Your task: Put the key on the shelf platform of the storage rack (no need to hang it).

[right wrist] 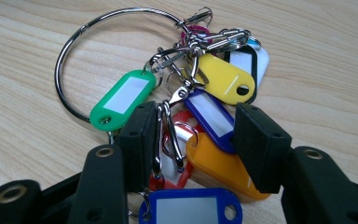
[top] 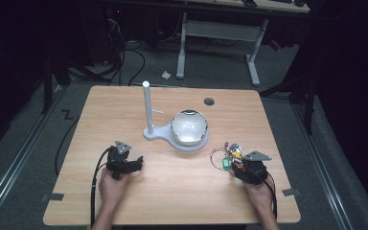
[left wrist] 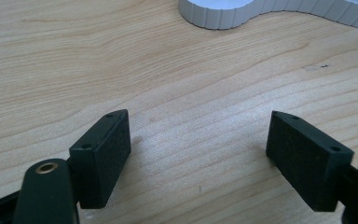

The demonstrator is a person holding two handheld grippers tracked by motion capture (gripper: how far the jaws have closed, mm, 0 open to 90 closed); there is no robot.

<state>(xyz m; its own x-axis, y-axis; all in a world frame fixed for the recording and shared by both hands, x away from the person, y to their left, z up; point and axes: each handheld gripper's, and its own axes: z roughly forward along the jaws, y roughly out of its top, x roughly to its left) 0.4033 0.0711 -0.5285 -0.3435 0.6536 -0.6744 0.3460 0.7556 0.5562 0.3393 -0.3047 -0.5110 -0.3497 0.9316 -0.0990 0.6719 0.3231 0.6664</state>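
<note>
While my right gripper (right wrist: 193, 140) stands half open around the key tags (right wrist: 205, 112), near the white stand (top: 187, 139) on the desk (top: 172, 191), I should close slowly on the clips. My left gripper (left wrist: 198, 154) is wide open, empty.

A wooden bench (top: 124, 110) with a round cable hole (top: 209, 101); behind it, grey floor, dark cables (top: 124, 62) and a white-legged desk (top: 218, 31).
</note>
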